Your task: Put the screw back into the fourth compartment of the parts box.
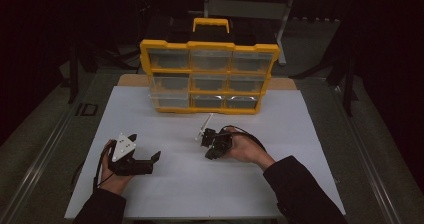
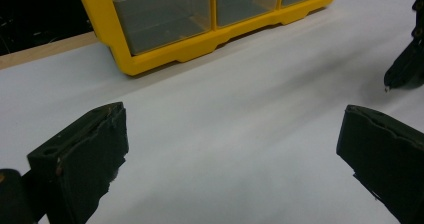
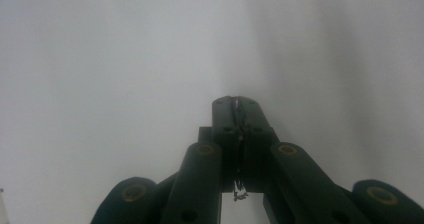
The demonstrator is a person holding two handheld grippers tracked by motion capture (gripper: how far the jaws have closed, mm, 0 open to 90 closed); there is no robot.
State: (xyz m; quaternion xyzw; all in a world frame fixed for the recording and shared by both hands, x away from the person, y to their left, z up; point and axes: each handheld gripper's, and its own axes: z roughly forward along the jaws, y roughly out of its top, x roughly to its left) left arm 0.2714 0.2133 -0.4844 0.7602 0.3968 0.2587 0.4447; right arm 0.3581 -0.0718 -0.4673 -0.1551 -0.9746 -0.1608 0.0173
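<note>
The right gripper (image 3: pixel 239 103) is in front of the box (image 1: pixel 210 47), near the middle of its lowest row of drawers, and points down at the white sheet (image 1: pixel 200 194). Its jaws are pressed together on a tiny metal piece (image 3: pixel 240 194). In the right gripper view a thin glint runs along the seam between the jaws, and a small bent end hangs out behind them. What the piece is cannot be told at this size; it looks like a bit of wire or a small spring.

It is probably very light and thin, and slippery against the hard jaw faces. A twist of the hand or a slight easing of the squeeze could let it slide out, and it would be hard to find again on the sheet. It may also bend if pinched harder. The safest hold seems to be the present one, with the piece lengthwise deep in the seam and not at the very tips.

The left gripper (image 1: pixel 145 146) rests on the sheet farther from the box, toward its left end. Its jaws are spread wide and hold nothing.

A white strip (image 1: pixel 205 124) lies between the box and the right gripper; whether it touches that gripper cannot be told.
</note>
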